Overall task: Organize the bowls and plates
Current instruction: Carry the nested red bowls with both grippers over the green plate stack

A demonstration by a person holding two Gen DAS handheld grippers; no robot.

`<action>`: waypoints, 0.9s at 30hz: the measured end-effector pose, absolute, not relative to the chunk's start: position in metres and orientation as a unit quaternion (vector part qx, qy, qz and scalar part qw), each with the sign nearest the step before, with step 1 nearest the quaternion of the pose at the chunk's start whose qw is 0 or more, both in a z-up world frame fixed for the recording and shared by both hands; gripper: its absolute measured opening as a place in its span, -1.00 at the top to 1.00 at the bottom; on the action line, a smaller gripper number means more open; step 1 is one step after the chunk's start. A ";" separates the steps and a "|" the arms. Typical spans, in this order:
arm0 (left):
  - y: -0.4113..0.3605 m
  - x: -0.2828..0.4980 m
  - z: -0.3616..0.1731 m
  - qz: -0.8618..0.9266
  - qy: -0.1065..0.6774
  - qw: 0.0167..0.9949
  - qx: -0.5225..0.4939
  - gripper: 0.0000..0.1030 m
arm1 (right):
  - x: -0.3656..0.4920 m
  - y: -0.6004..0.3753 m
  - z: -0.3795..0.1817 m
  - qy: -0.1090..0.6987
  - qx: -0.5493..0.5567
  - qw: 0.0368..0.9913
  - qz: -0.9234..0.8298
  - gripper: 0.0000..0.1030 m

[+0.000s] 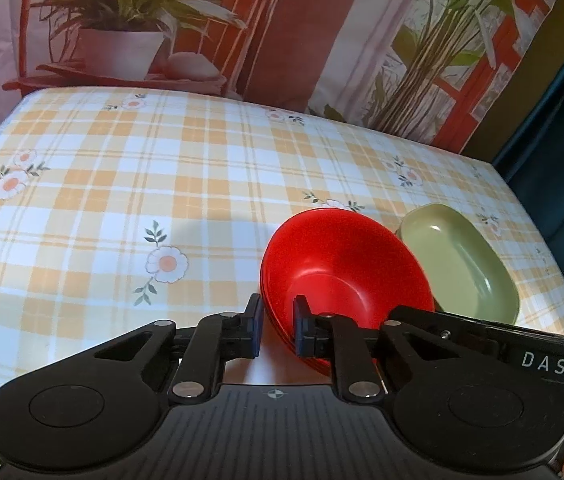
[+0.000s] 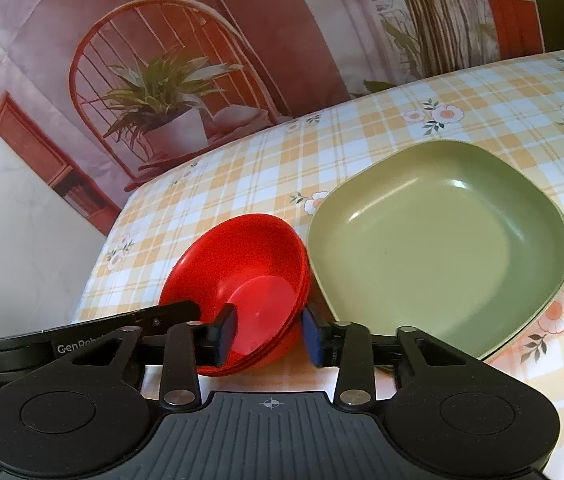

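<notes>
The stacked red bowls (image 2: 250, 276) sit on the checked tabletop (image 1: 122, 184) just beside the green plate (image 2: 438, 248), their rim straddled on opposite sides by the left tool (image 1: 278, 328) and right tool (image 2: 268, 334), both with fingers apart.

Warm dim light, sharp, fisheye-curved edges

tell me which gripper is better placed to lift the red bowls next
Either, marginally the left: both straddle the red bowl stack's rim with jaws open. The left gripper sits closer around the wall; the right gripper gapes wider, crowded beside the green plate.
</notes>
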State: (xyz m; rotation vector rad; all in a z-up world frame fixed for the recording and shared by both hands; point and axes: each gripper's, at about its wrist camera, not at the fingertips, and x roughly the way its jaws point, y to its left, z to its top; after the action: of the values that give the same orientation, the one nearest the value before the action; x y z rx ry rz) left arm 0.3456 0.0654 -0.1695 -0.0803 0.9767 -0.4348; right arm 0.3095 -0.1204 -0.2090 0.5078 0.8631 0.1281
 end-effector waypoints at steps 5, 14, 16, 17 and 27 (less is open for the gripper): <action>0.068 0.343 -0.167 -0.196 0.463 0.864 -0.036 0.68 | 0.308 -0.122 -0.205 0.409 0.244 0.876 0.072 0.59; 0.074 0.331 -0.147 -0.178 0.444 0.878 -0.030 0.68 | 0.307 -0.116 -0.191 0.395 0.237 0.882 0.099 0.60; 0.074 0.330 -0.143 -0.175 0.440 0.880 -0.027 0.68 | 0.306 -0.116 -0.186 0.390 0.235 0.884 0.103 0.60; 0.074 0.329 -0.140 -0.174 0.437 0.882 -0.026 0.68 | 0.306 -0.116 -0.183 0.388 0.233 0.886 0.106 0.60; 0.065 0.319 -0.117 -0.170 0.414 0.894 -0.025 0.66 | 0.307 -0.125 -0.156 0.366 0.214 0.897 0.124 0.61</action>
State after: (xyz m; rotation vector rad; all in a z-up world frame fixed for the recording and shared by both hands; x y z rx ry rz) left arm 0.3192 0.0648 -0.1174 -0.0508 0.8576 -0.3515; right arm 0.3070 -0.1247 -0.1563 0.4430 0.7587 0.2577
